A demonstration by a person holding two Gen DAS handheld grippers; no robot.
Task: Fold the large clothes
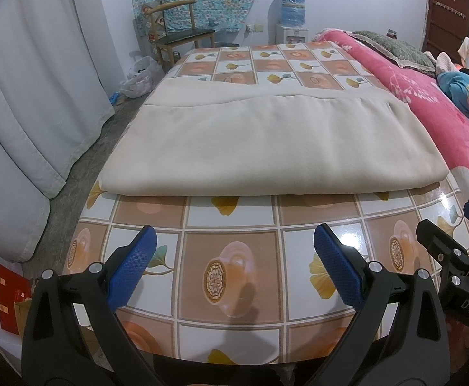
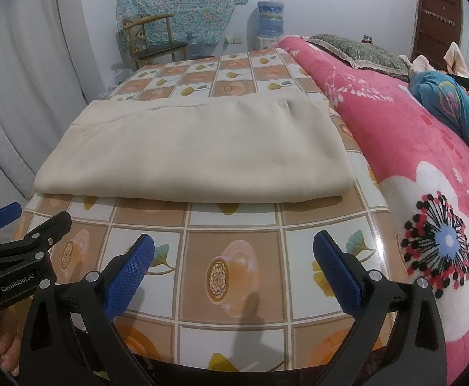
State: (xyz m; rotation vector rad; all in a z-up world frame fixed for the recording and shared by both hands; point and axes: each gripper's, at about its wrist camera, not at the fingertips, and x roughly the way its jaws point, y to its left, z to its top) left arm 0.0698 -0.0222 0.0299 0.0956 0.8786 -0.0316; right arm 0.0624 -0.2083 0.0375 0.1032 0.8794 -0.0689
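A beige garment point(image 1: 266, 141) lies folded into a flat rectangle across the middle of the tiled-pattern table point(image 1: 234, 276); it also shows in the right wrist view point(image 2: 199, 157). My left gripper point(image 1: 234, 257) is open and empty above the table's near edge, short of the garment. My right gripper point(image 2: 232, 257) is open and empty, also above the near edge. The right gripper shows at the right edge of the left wrist view point(image 1: 450, 241), and the left gripper at the left edge of the right wrist view point(image 2: 31, 222).
A bed with a pink floral blanket point(image 2: 427, 193) runs along the table's right side. White curtains point(image 1: 18, 122) hang on the left. A wooden chair point(image 1: 179, 29) and a water dispenser point(image 1: 292, 16) stand by the far wall. A red bag point(image 1: 7, 302) sits on the floor.
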